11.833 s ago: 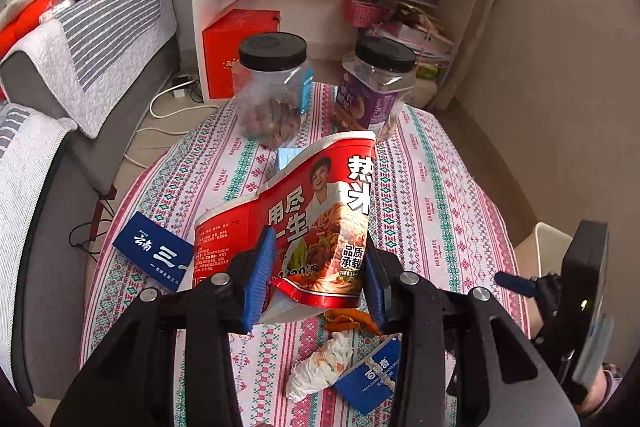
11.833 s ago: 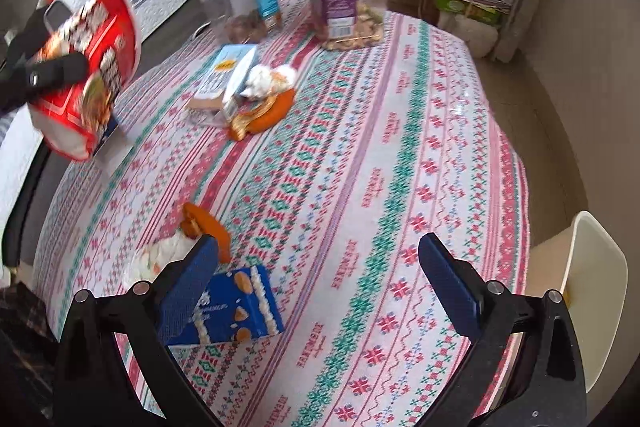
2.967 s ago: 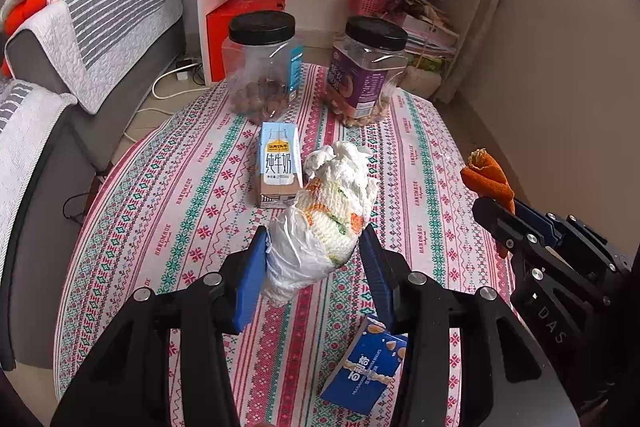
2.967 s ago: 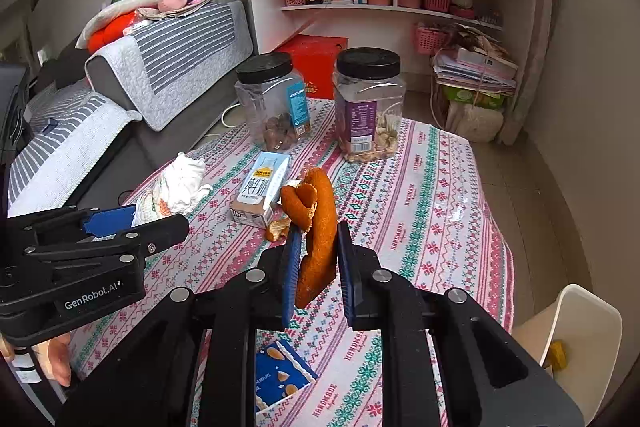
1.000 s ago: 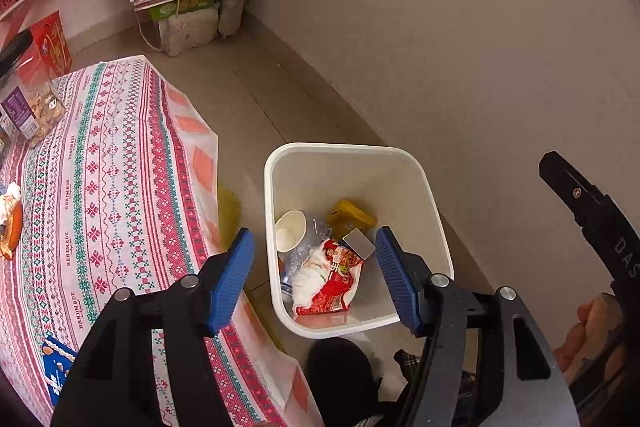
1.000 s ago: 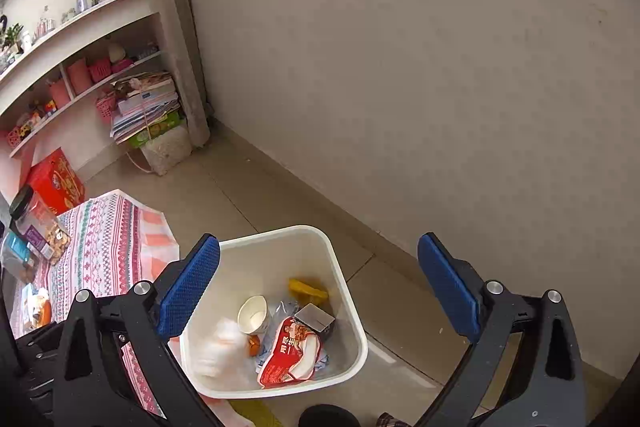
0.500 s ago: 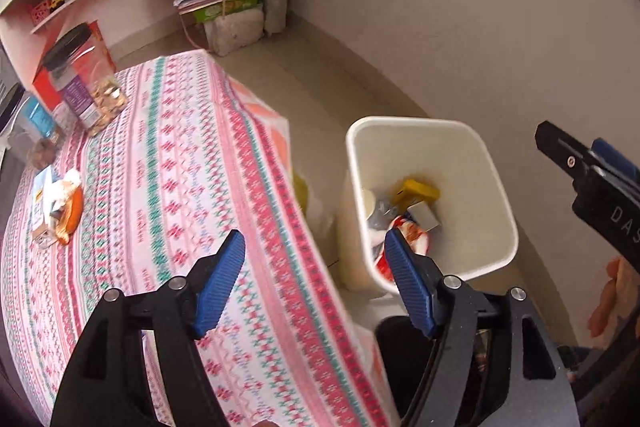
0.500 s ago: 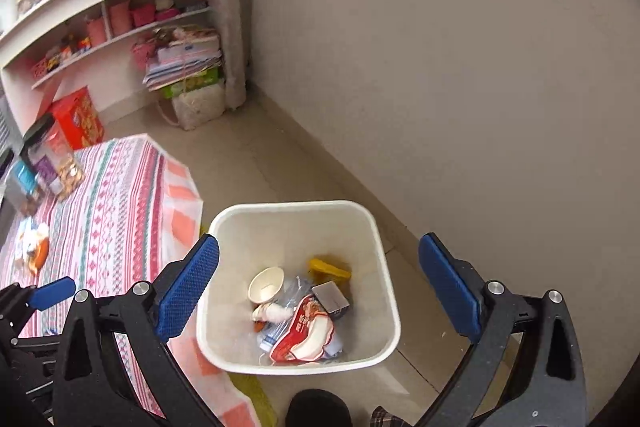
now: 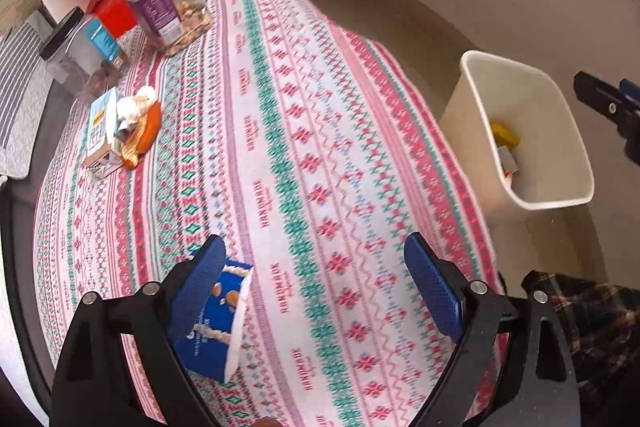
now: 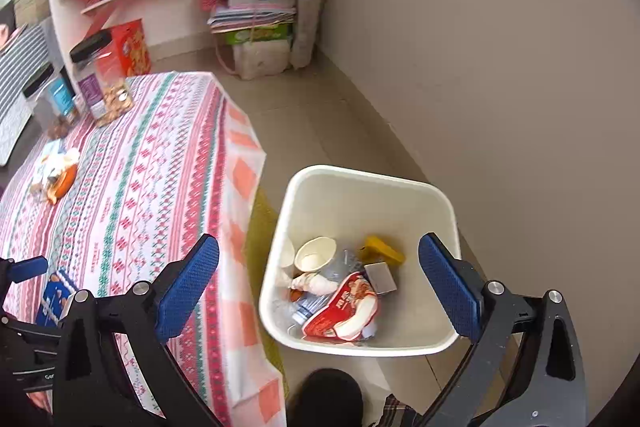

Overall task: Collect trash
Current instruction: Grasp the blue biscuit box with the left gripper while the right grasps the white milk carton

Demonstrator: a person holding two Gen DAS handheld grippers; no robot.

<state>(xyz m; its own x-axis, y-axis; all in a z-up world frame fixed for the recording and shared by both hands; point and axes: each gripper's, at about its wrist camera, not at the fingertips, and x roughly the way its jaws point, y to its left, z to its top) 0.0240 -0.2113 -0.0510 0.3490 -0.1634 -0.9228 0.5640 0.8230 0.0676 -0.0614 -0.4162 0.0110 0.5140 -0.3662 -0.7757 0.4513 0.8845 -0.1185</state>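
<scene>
Left wrist view: the left gripper (image 9: 316,283) is spread wide with nothing between its fingers, poised above the near edge of the patterned tablecloth (image 9: 280,131). A blue snack box (image 9: 216,323) lies on the cloth right by the left finger, partly behind it, so whether pad and carton touch cannot be told. Far ahead of the fingers, to the left, a milk carton (image 9: 100,135) sits with a crumpled white wrapper (image 9: 134,109) and an orange peel (image 9: 146,133) against it. The step in hand looks like fetching the next piece; the likely move is to shift left, straddle the box and close on it. The box's lower end is hidden by the gripper body. The white bin (image 9: 532,131) stands off to the right; its floor is mostly out of sight.

Right wrist view: the right gripper (image 10: 320,279) is also released and empty, hanging above the bin (image 10: 360,187). Between and ahead of its fingers lie a paper cup (image 10: 314,253), a red noodle bag (image 10: 344,311) and a yellow piece (image 10: 382,247). The lower items are jumbled and hard to name.
</scene>
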